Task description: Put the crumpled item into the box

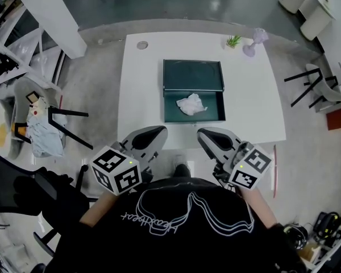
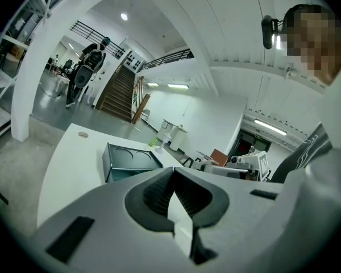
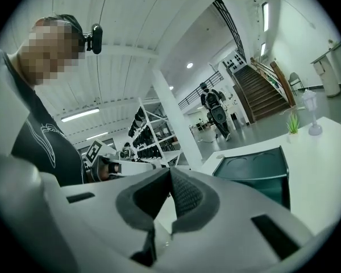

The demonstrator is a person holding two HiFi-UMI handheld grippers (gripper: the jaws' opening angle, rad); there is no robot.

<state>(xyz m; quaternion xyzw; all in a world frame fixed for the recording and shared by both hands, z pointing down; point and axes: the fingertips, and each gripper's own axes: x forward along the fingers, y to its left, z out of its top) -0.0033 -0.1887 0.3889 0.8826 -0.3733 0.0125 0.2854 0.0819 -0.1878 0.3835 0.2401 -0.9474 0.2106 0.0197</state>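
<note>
Found the table smooth, matt white. Noted a faint sheen on the dark green box, hard and smooth. Saw creased, matt white paper. Found the left gripper and right gripper in smooth grey plastic, with ribbed, matt black pads. Saw a polished grey floor, glossy with reflections, and a black cloth shirt.

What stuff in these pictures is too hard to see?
- Crumpled paper: hidden in both gripper views, behind the wall of the box.
- Small plant: head view, too small to make out its pot.
- Pale purple thing beside it: too small to name.
</note>
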